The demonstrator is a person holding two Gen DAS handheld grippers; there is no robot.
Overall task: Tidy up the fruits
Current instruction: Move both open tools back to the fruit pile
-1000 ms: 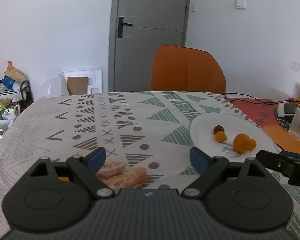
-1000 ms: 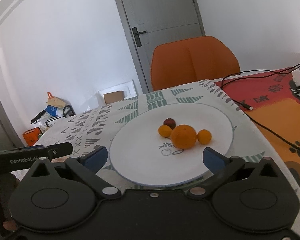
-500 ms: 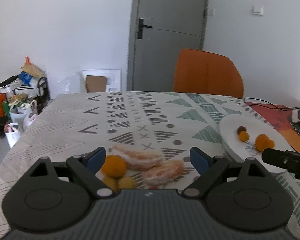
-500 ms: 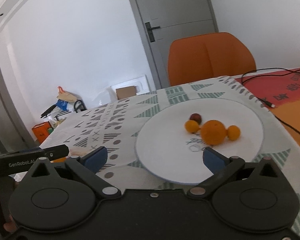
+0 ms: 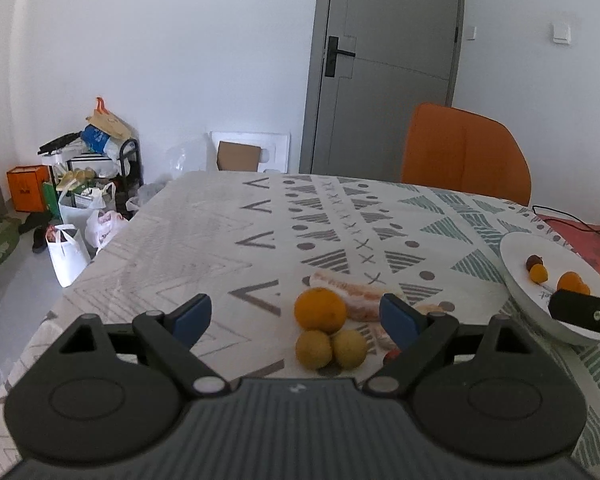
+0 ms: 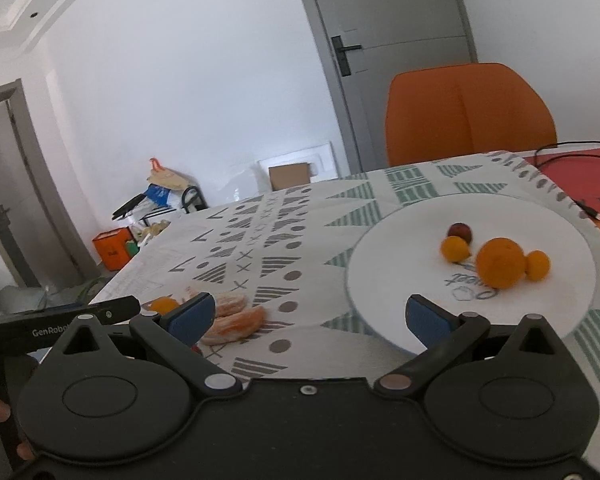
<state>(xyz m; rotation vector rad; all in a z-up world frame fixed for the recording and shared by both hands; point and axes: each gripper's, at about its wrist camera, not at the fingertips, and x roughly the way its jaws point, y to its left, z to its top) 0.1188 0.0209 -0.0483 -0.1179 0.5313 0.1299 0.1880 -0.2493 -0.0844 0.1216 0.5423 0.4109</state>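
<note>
My left hand-held gripper [image 5: 296, 314] gapes wide, empty, over the firm, rollable orange [image 5: 320, 309]; I'd pinch its middle gently

red fruit [image 5: 392, 355] | mostly hidden behind finger | kind unclear

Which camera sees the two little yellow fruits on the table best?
The left wrist view. The two small yellow fruits sit whole and side by side on the tablecloth, just in front of the orange. In the right wrist view they cannot be made out.
</note>
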